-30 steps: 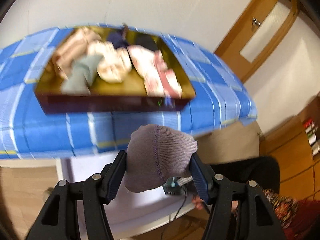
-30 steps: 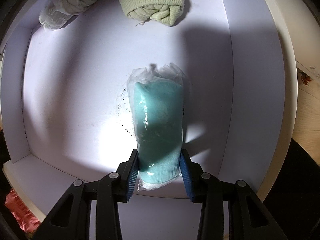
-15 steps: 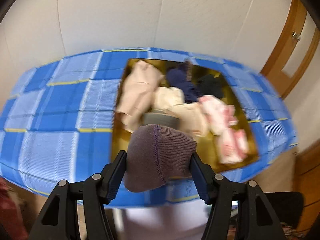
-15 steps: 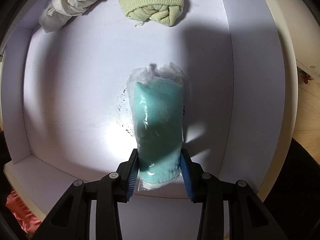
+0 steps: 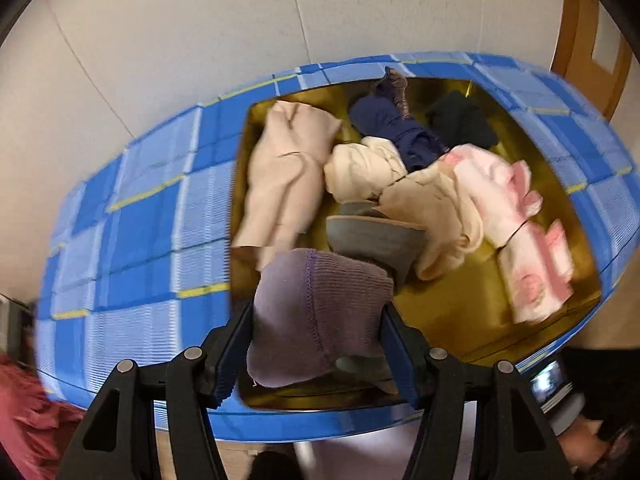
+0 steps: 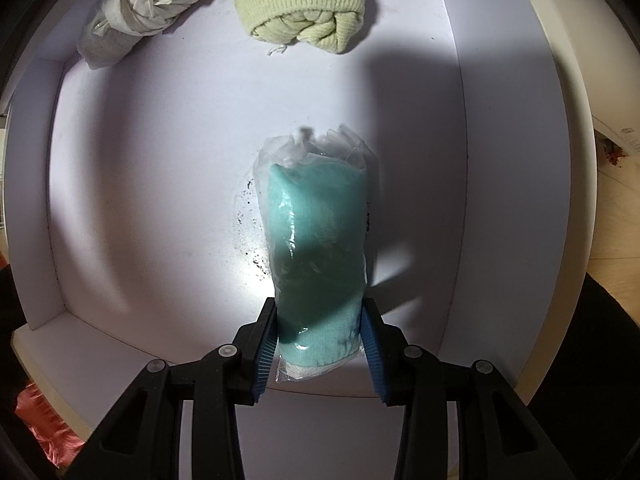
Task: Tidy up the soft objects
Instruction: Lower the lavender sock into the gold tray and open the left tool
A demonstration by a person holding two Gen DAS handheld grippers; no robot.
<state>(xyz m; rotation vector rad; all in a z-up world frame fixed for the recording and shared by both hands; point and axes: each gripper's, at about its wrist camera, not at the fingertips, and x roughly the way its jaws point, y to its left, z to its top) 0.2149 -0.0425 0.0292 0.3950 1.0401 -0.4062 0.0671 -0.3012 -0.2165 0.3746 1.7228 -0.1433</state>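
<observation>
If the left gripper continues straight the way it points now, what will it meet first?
Probably the grey cloth lying in the gold tray, just beyond the purple sock that the left gripper holds; depth is uncertain.

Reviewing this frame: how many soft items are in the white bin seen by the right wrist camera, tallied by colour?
Teal, bagged in clear plastic, gripped by the right hand-held gripper: 1 (teal bundle)
Pale green knit: 1 (green roll)
White and grey: 1 (white bundle)
Total: 3 in the white bin
</observation>
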